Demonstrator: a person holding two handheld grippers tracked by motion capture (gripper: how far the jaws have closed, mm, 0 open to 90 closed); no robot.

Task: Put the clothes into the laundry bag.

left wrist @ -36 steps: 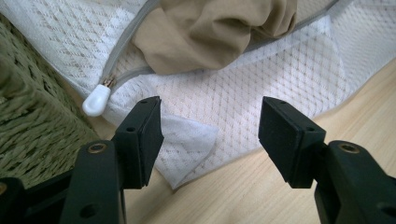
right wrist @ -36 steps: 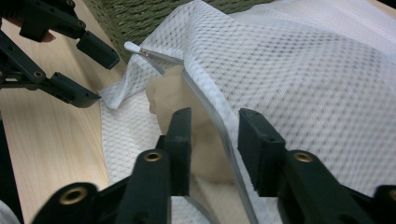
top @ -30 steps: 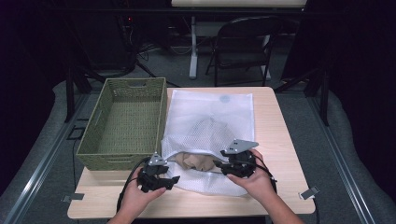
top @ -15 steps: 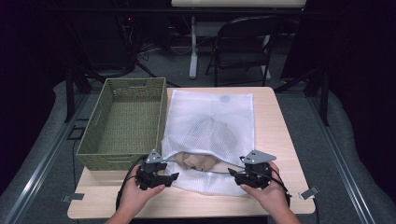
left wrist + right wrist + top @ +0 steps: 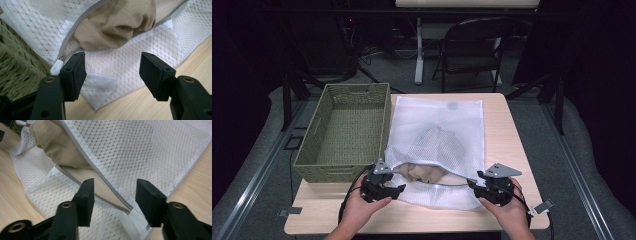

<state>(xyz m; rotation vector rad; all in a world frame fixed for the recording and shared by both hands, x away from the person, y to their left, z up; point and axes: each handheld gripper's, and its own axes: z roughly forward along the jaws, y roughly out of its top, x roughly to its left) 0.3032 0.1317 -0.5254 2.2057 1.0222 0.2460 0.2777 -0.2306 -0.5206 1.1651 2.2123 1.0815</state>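
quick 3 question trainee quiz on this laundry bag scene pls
1. True or false: the tan cloth garment lies fully outside the white mesh zip bag.
2. What stands on the light wooden table, at the bag's left side in the high view? A) green woven basket B) metal bucket C) cardboard box
3. Fill in: the left claw has its jaws ____ over the bag's near edge.

Key: 1 false, it pokes out of the unzipped mouth. 2 A. 3 open.

Two bare forearms with no sleeves in view, each hand around a black handheld gripper. The left gripper (image 5: 401, 188) and right gripper (image 5: 473, 182) each carry a grey three-cornered plate, a trailing black cable, blocky black pads (image 5: 75, 72) and brass-coloured screws.
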